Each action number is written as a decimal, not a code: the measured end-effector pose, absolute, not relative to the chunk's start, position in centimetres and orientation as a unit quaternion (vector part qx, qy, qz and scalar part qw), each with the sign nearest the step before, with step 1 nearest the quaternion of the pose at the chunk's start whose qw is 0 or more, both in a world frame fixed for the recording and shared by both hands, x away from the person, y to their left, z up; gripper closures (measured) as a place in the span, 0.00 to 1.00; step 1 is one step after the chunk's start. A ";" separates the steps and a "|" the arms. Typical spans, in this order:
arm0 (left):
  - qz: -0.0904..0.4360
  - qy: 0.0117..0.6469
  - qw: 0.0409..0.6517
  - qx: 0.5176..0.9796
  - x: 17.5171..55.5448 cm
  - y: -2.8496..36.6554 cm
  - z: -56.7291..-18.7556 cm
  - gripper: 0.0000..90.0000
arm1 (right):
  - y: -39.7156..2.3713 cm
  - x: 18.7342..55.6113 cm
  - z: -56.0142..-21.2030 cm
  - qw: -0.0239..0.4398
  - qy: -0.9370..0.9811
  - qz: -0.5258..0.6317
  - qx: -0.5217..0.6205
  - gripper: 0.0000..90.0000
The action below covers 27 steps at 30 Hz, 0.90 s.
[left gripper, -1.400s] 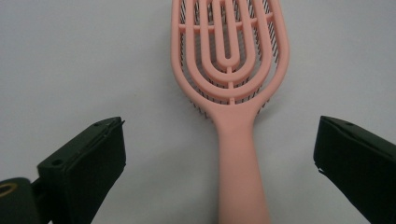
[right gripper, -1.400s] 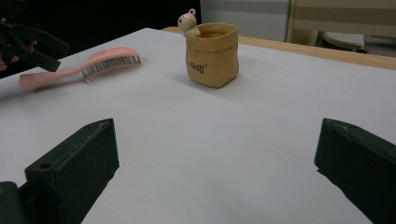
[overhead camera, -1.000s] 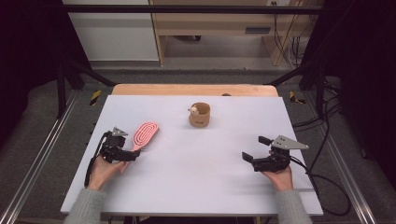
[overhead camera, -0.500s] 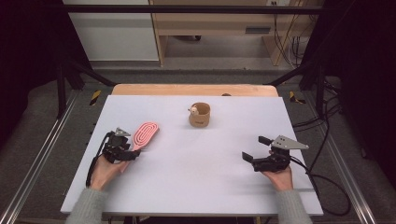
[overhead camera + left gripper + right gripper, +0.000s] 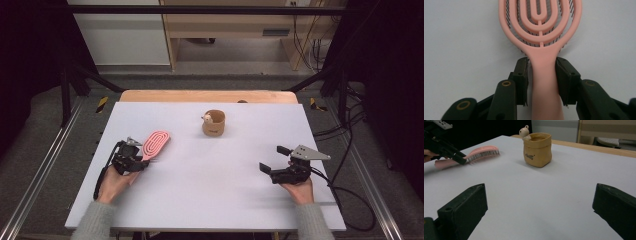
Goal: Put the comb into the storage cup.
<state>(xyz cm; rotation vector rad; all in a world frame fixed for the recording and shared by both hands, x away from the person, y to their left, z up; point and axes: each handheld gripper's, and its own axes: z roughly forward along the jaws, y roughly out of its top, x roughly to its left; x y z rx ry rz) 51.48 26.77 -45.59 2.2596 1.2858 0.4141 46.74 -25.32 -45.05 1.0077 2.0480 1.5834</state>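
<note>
The white surface [image 5: 210, 190] carries everything, with a strip of bare wood along its far edge. At about twelve o'clock from its centre stands a tan bag-shaped pot [image 5: 214, 123] with a small bear figure peeking over its rim, upright and well apart from both hands. At about nine o'clock lies the pink vented hairbrush [image 5: 154, 144], bristles down, its head pointing toward one o'clock. The left gripper [image 5: 136, 161] sits at the brush's handle end; its jaws have just been closing, and in the left gripper view the pads [image 5: 522, 75] sit against both sides of the pink handle [image 5: 544, 85]. At about four o'clock the right gripper [image 5: 274, 159] rests low, its jaws spread wide with only bare surface between them.
</note>
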 end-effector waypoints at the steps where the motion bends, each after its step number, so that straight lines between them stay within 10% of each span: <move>1: 0.152 0.472 0.250 0.832 51.5 26.7 -45.6 0.72 | -25.3 46.7 -45.0 0.181 0.725 0.561 0.357 0.00; 27: 0.161 0.463 0.228 0.842 51.6 26.4 -45.5 0.77 | -25.3 46.8 -45.1 0.180 0.725 0.560 0.357 0.00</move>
